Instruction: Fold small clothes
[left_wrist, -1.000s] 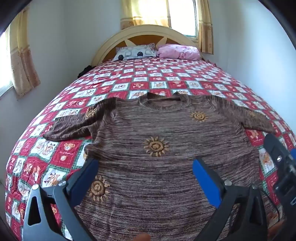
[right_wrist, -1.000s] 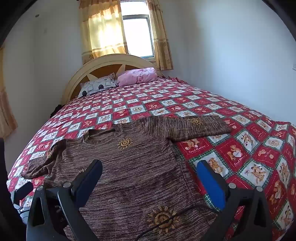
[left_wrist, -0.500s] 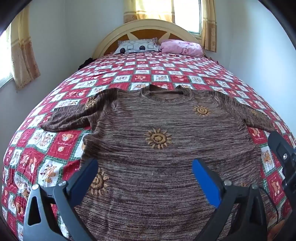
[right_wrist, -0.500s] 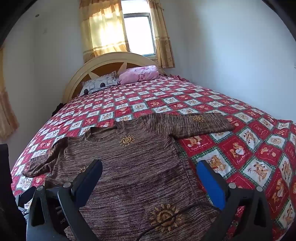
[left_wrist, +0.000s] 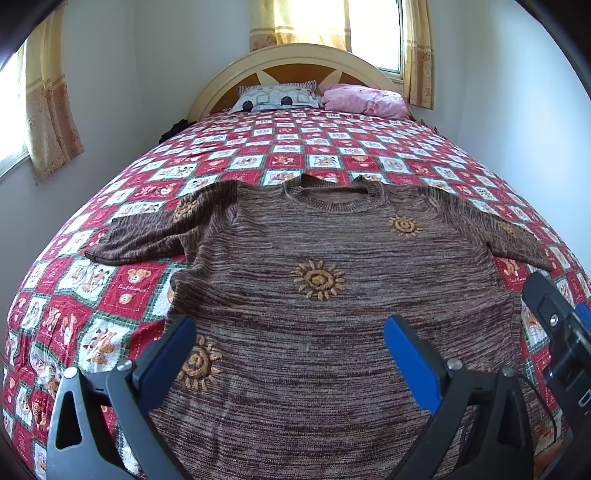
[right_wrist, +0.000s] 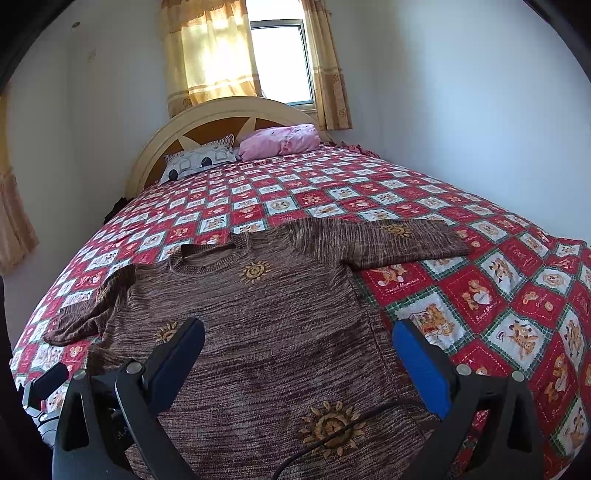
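Observation:
A brown knitted sweater (left_wrist: 332, 258) with orange sun motifs lies flat on the bed, collar away from me and both sleeves spread out. My left gripper (left_wrist: 290, 332) hovers open over the sweater's lower left part, nothing between its blue pads. In the right wrist view the same sweater (right_wrist: 266, 314) spreads across the left half, its right sleeve (right_wrist: 399, 240) stretched out on the quilt. My right gripper (right_wrist: 299, 339) hangs open above the lower right side of the sweater, holding nothing. The right gripper's black body (left_wrist: 554, 332) shows at the right edge of the left wrist view.
The bed carries a red and white patchwork quilt (left_wrist: 110, 295) with bear prints. A patterned pillow (left_wrist: 277, 96) and a pink pillow (left_wrist: 362, 99) lie by the cream headboard (left_wrist: 295, 59). Walls stand close on both sides, and a black cable (right_wrist: 332, 432) crosses the sweater's hem.
Both grippers have risen and tilted up slightly, so the sweater and bed sit lower in each view. The sweater lies unmoved and both grippers stay open.

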